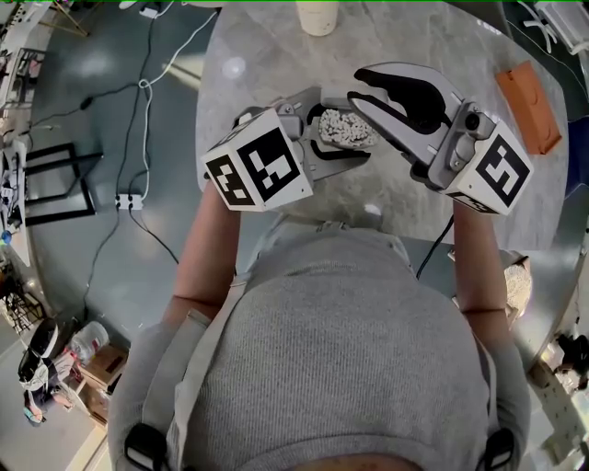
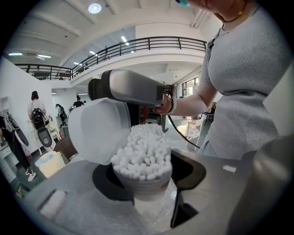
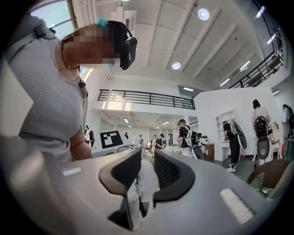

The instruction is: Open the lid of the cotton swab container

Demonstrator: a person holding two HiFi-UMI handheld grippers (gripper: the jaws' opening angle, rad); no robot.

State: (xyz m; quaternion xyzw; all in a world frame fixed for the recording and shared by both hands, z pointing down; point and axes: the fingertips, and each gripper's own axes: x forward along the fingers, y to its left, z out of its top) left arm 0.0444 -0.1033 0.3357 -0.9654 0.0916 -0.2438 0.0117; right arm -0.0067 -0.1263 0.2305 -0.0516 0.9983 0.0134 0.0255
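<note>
The cotton swab container (image 1: 345, 129) is a small clear tub packed with white swabs (image 2: 144, 151), held over the table in front of the person. My left gripper (image 1: 333, 140) is shut on its body, one pad on each side (image 2: 149, 178). The translucent white lid (image 2: 98, 131) is tipped up and back to the left of the tub's open mouth. My right gripper (image 1: 357, 86) reaches in from the right at the tub's far side. In the right gripper view its jaws (image 3: 147, 167) stand narrow, pressed on the lid (image 3: 144, 188).
A round marble table (image 1: 276, 55) lies under both grippers. An orange flat object (image 1: 529, 106) lies on it at the right, and a pale cup (image 1: 317, 14) stands at the far edge. Cables and a power strip (image 1: 129, 201) run over the floor at the left.
</note>
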